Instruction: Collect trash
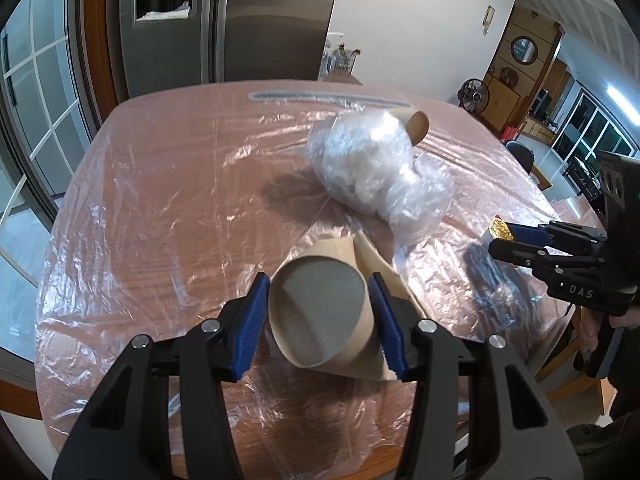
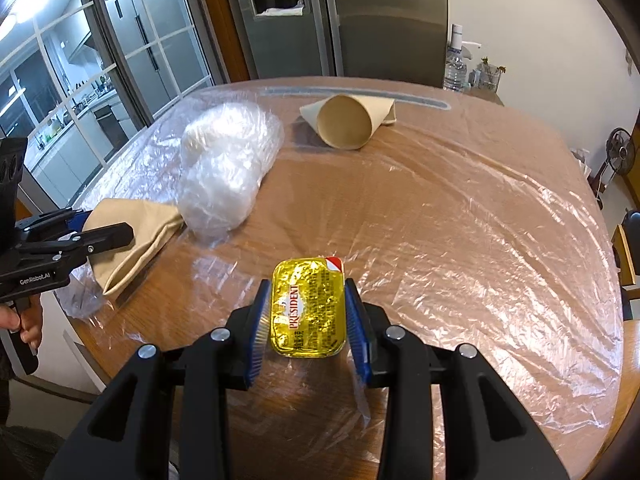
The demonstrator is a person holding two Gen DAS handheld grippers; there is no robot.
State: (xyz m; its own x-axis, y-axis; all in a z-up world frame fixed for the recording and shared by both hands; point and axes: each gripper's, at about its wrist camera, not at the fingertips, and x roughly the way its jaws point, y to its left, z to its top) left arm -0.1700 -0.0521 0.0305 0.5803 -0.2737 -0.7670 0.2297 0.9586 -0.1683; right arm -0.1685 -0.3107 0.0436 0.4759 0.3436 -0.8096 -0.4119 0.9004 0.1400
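Left gripper (image 1: pixel 318 314) squeezes a paper cone (image 1: pixel 320 312); right gripper (image 2: pixel 308 312) clamps a butter packet (image 2: pixel 308 308) (gold foil), bag (image 2: pixel 224 168) at eleven o'clock.

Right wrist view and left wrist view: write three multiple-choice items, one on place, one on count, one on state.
1. Where is the gold foil butter portion pack?
A. between the right gripper fingers
B. inside the fridge
C. under the clear plastic bag

2. How many brown paper cones show in the right wrist view?
A. none
B. two
C. five

3. The brown paper cone at the left gripper is:
A. lying far away
B. burning
C. between blue pads

Answers: 1 A, pads flank it; 2 B, one far, one at left; 3 C, pads touch its sides.
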